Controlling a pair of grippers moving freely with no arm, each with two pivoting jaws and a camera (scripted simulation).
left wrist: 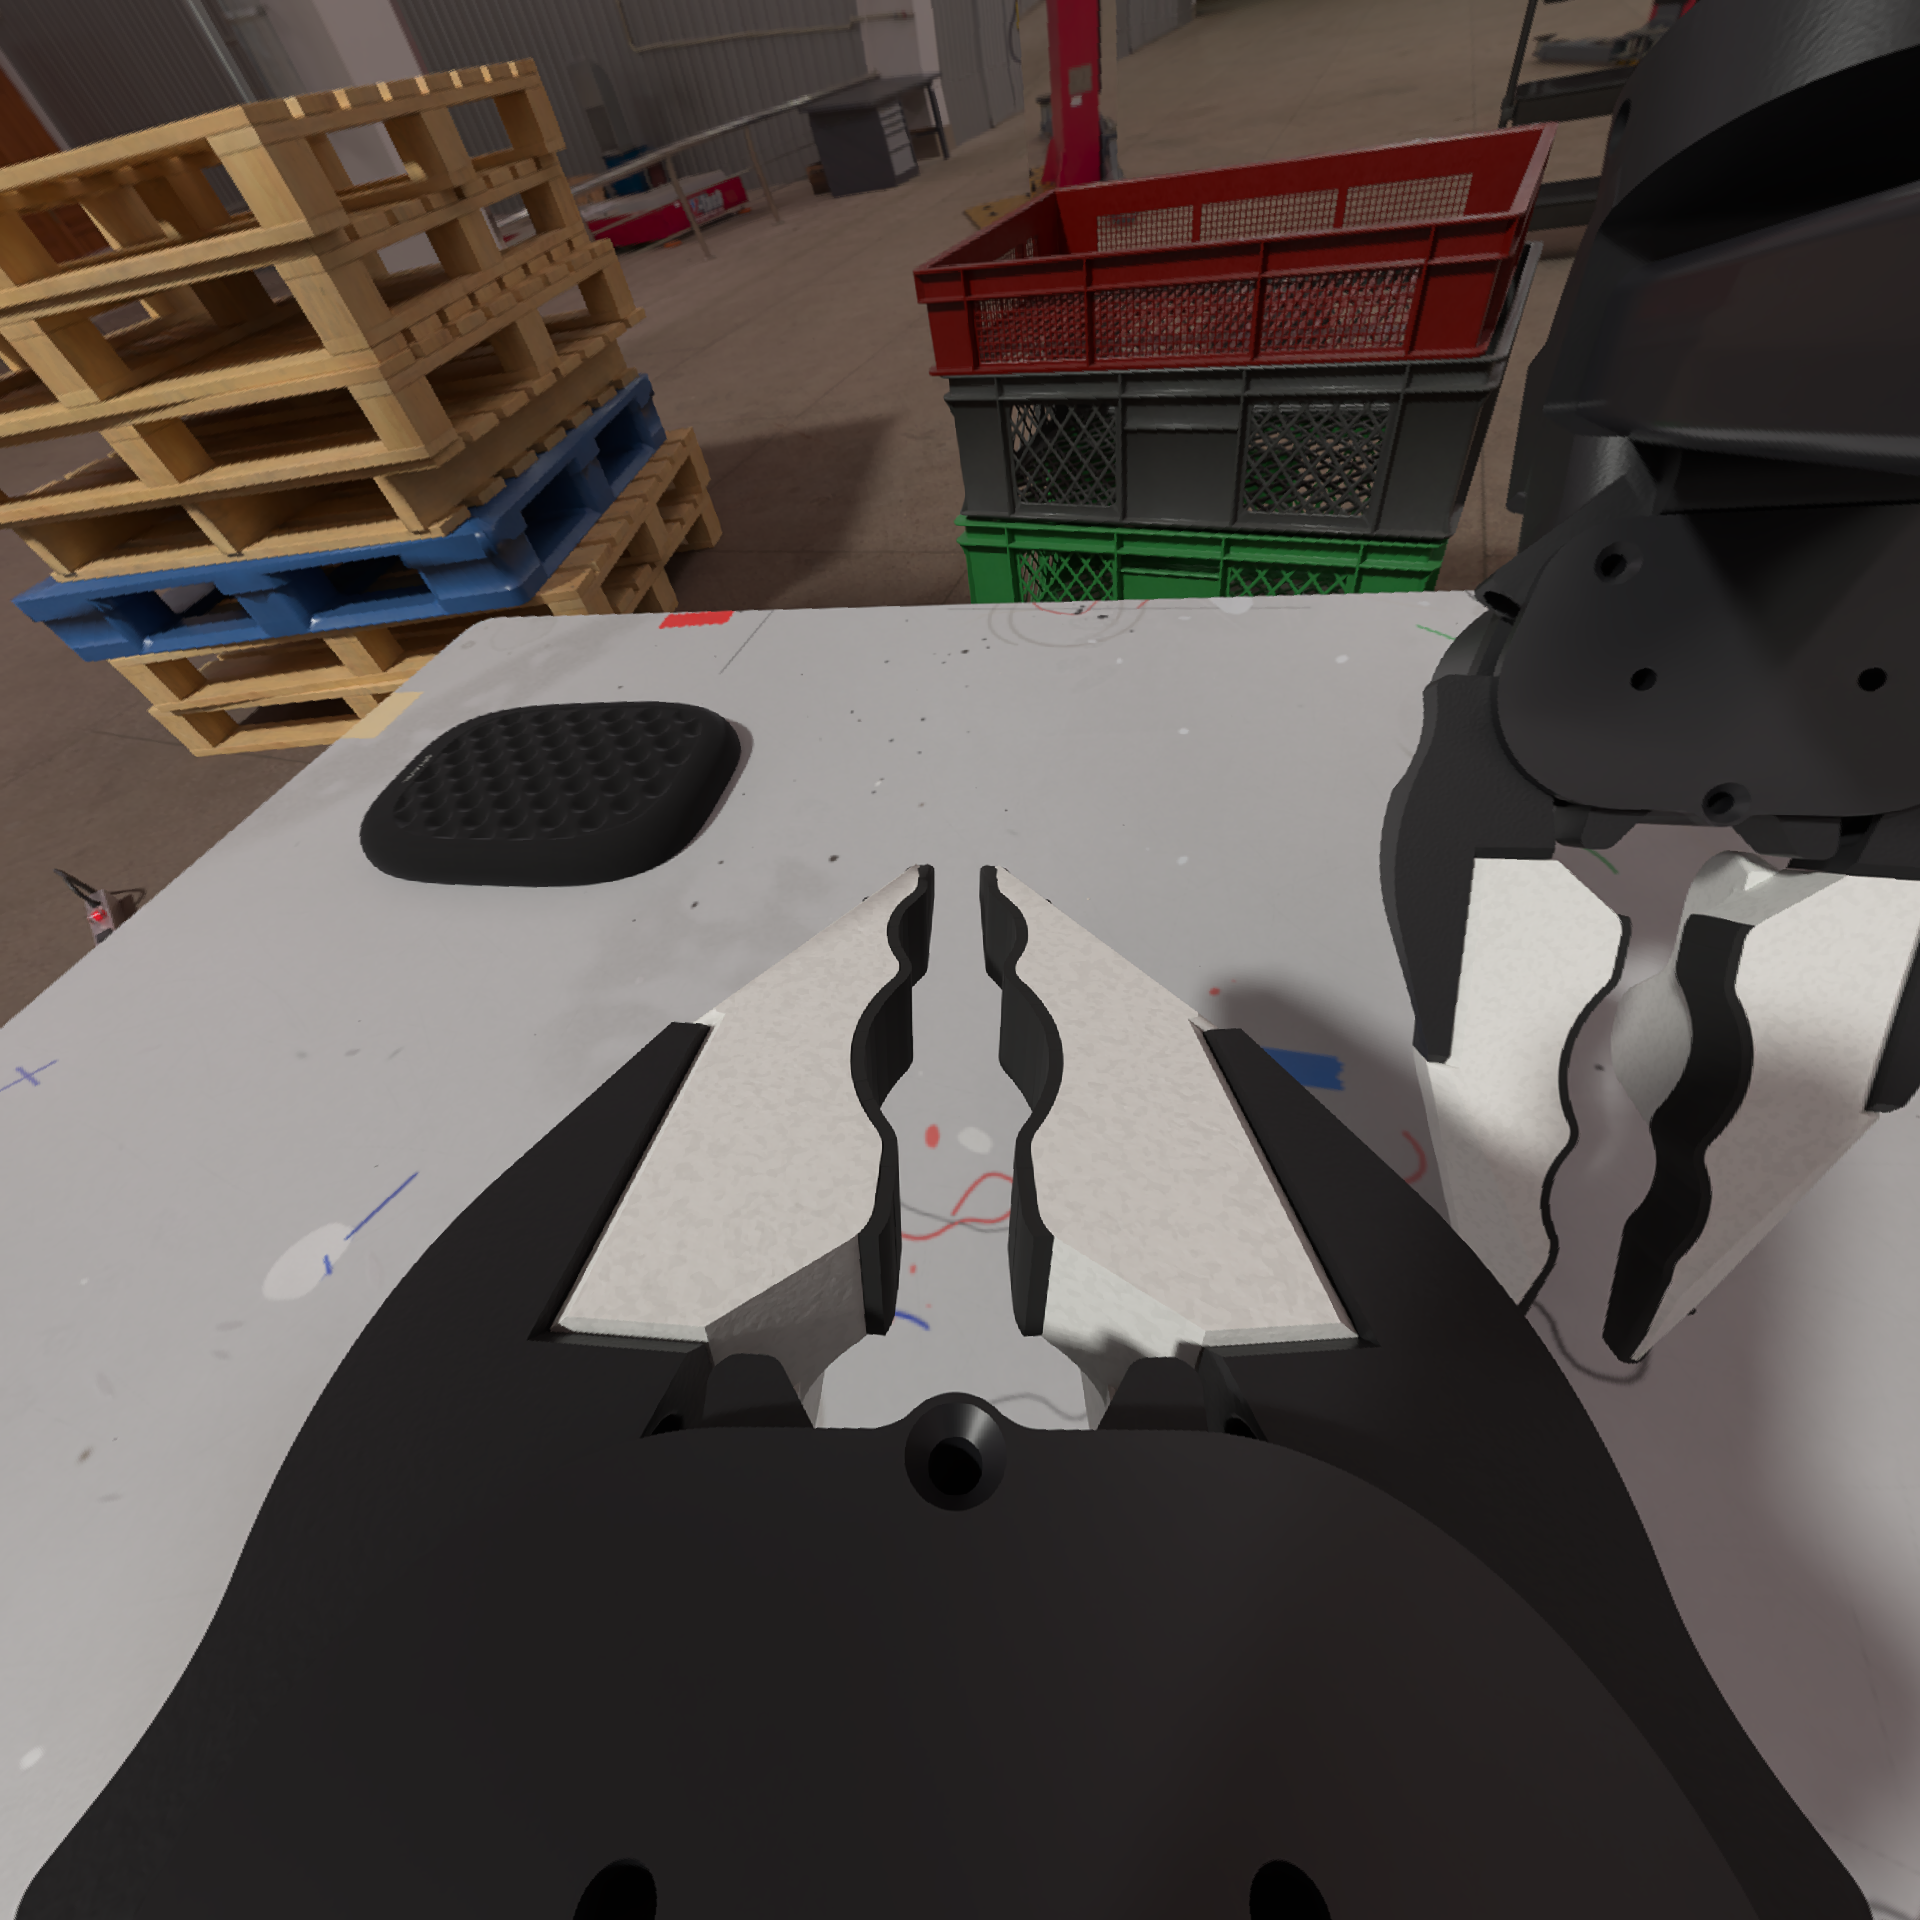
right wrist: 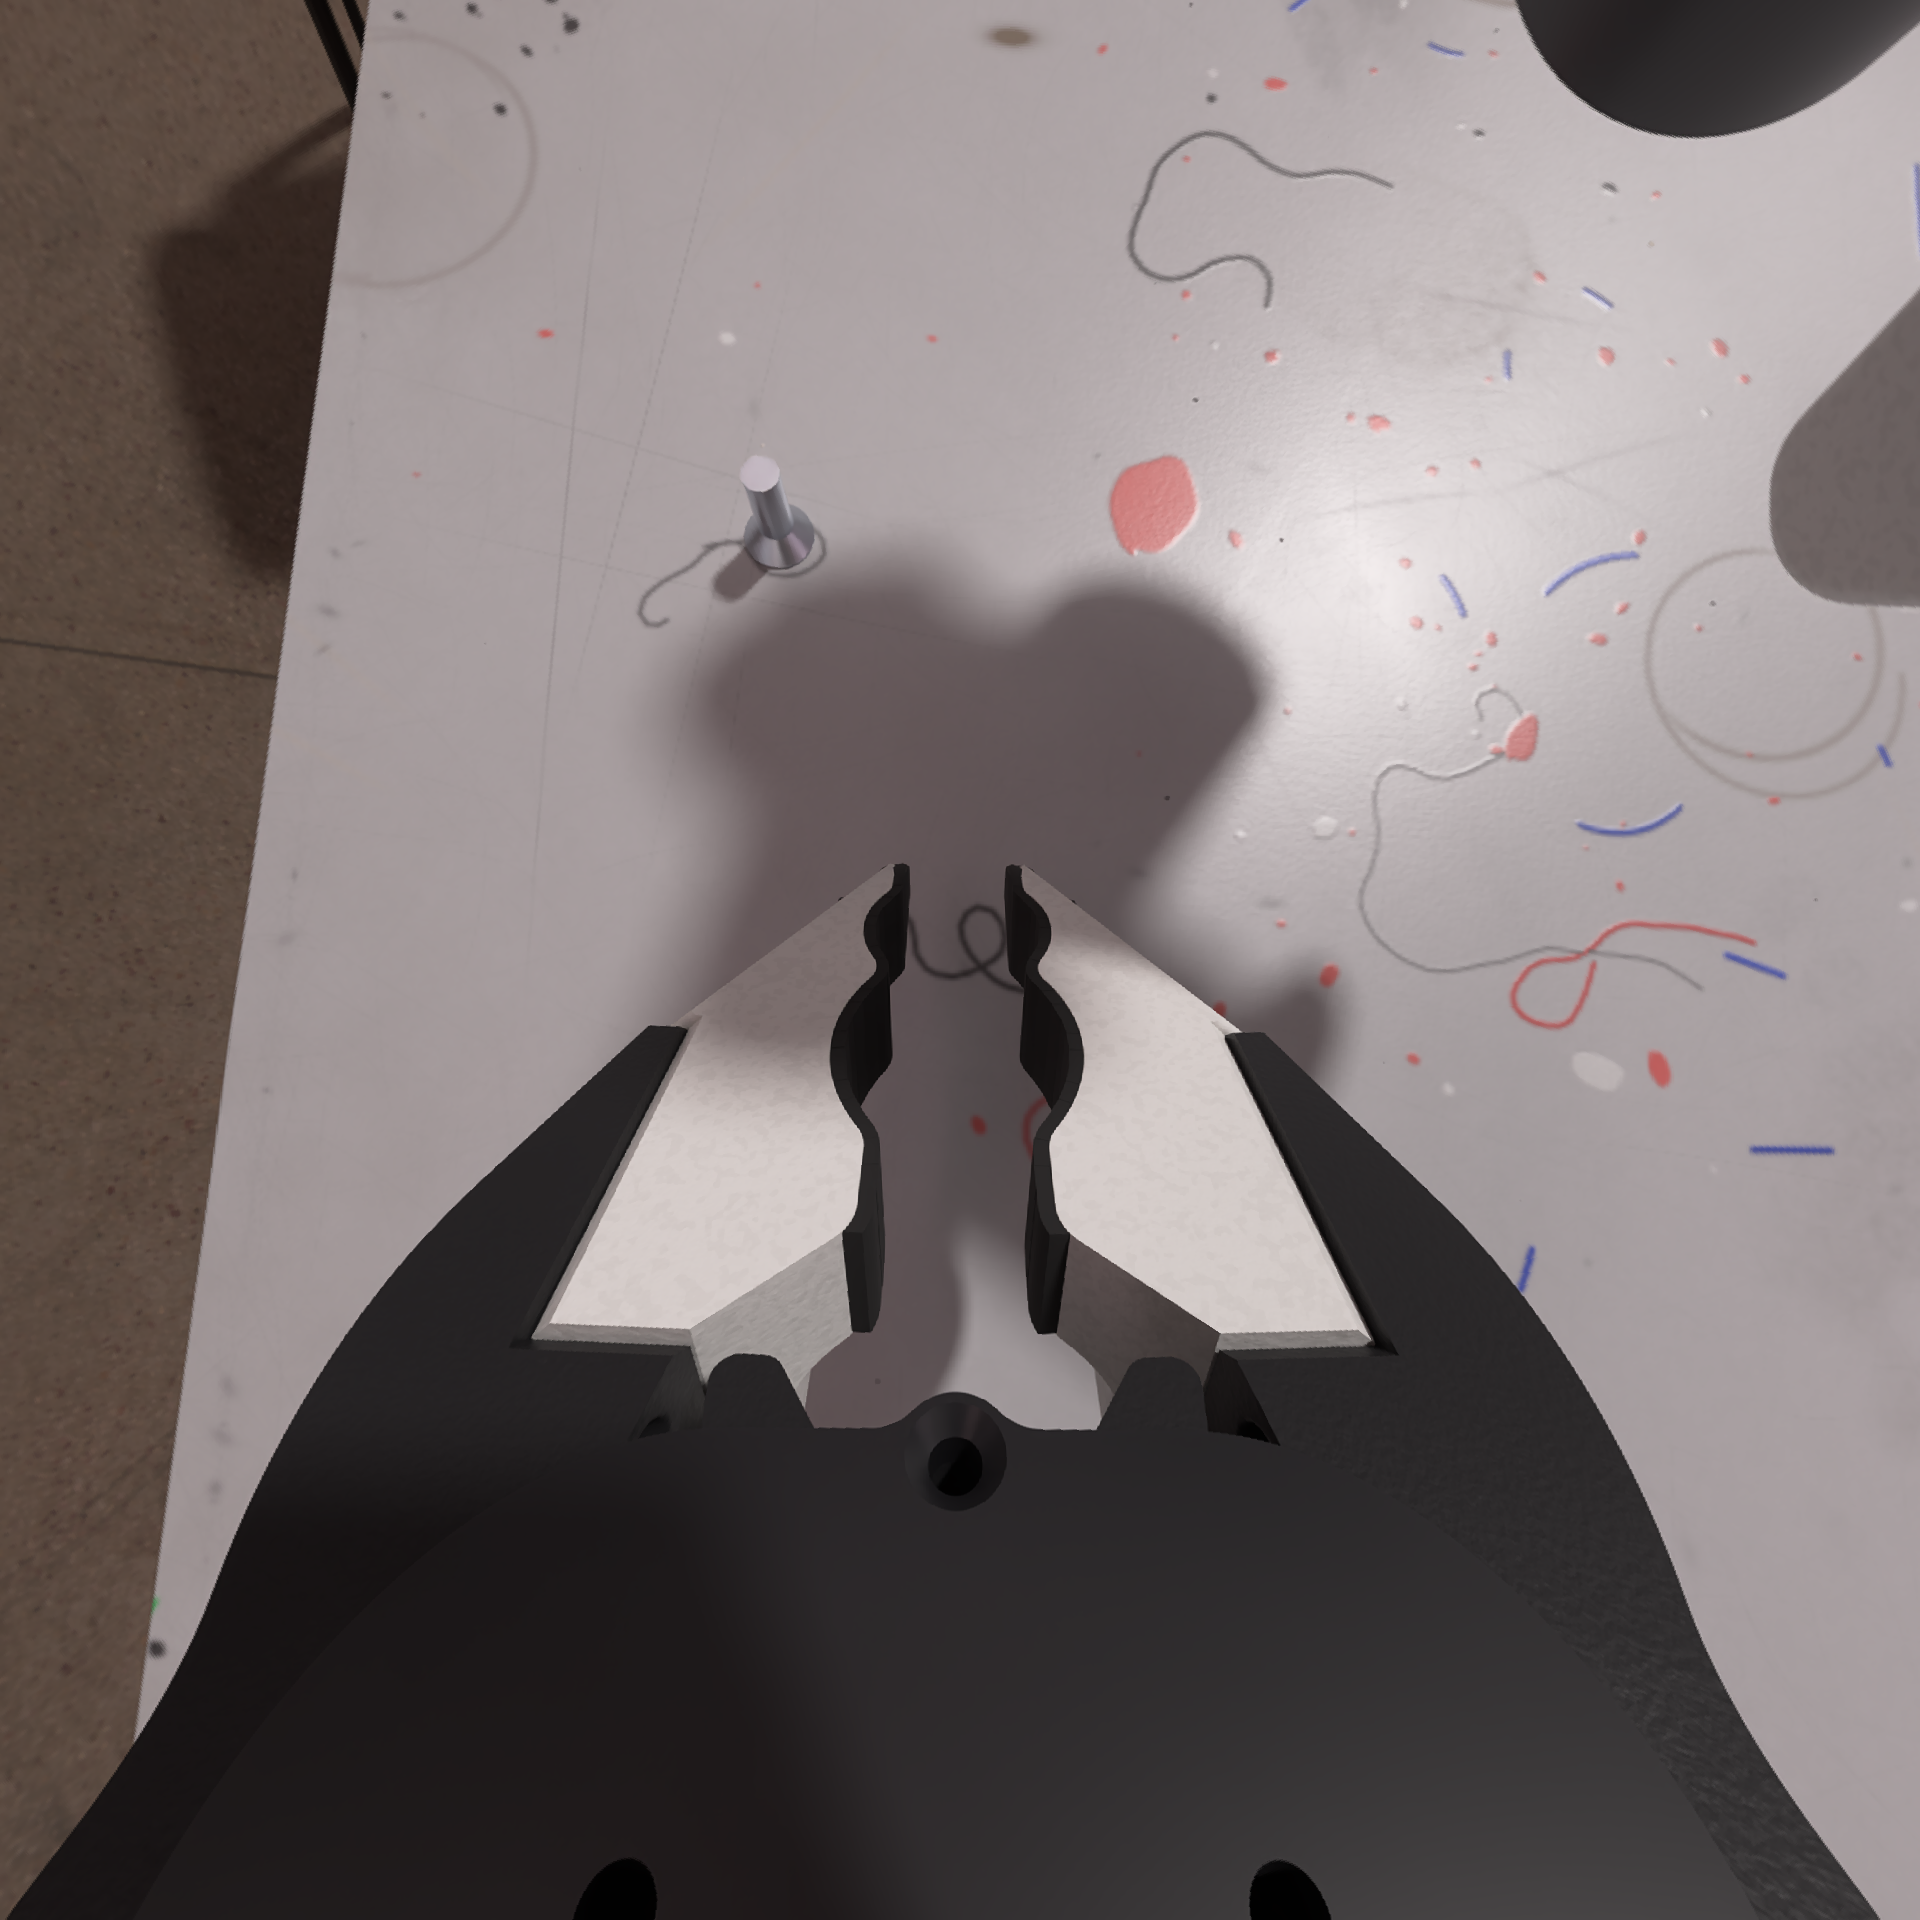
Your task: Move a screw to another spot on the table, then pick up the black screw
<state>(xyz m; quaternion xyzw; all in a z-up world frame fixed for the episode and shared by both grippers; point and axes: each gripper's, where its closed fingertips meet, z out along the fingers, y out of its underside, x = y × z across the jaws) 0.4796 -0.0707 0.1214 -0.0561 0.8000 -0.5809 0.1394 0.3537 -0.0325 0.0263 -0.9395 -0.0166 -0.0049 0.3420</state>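
A silver screw (right wrist: 769,520) stands head-down on the white table (right wrist: 935,312), shaft up, near the table's left edge in the right wrist view. My right gripper (right wrist: 957,883) hangs above the table, short of the screw and to its right, jaws narrowly apart and empty. It also shows at the right of the left wrist view (left wrist: 1590,1320), pointing down. My left gripper (left wrist: 956,881) hovers over the table with a narrow gap and nothing between its fingers. No black screw shows in either view.
A black dimpled pad (left wrist: 551,795) lies on the table at the far left. Beyond the far edge stand stacked wooden and blue pallets (left wrist: 312,416) and stacked red, grey and green crates (left wrist: 1226,364). Brown floor (right wrist: 125,727) lies left of the table edge.
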